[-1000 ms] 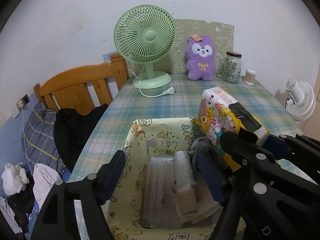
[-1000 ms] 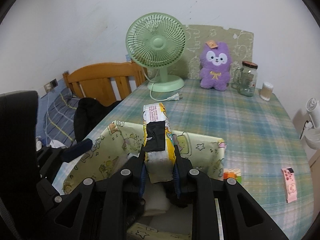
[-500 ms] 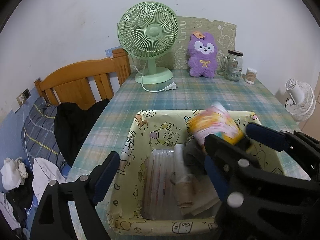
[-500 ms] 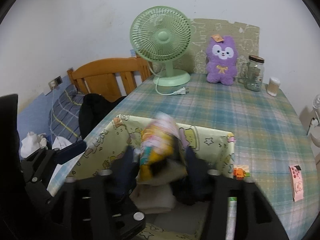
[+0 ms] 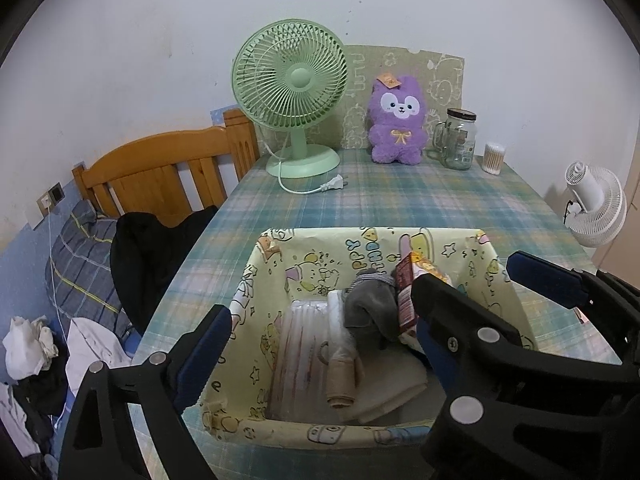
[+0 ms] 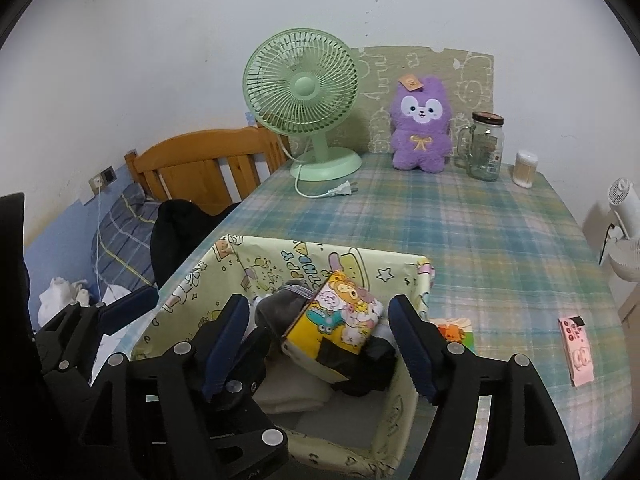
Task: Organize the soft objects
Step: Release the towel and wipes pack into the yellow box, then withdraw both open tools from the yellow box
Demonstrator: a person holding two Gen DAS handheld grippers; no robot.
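Plaid tablecloth (image 5: 420, 204) beside wooden headboard (image 5: 160, 168)

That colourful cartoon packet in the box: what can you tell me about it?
The cartoon packet is a soft, plump pack printed with cartoon animals on yellow, with a black patch at its near end. It lies tilted in the patterned fabric box, resting on a grey cloth and dark items. The right hand-held gripper is open around it, not touching.

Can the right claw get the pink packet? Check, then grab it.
Probably yes. The right claw is open over the basket, and the pink packet lies alone on the tablecloth to its right, with nothing between them.
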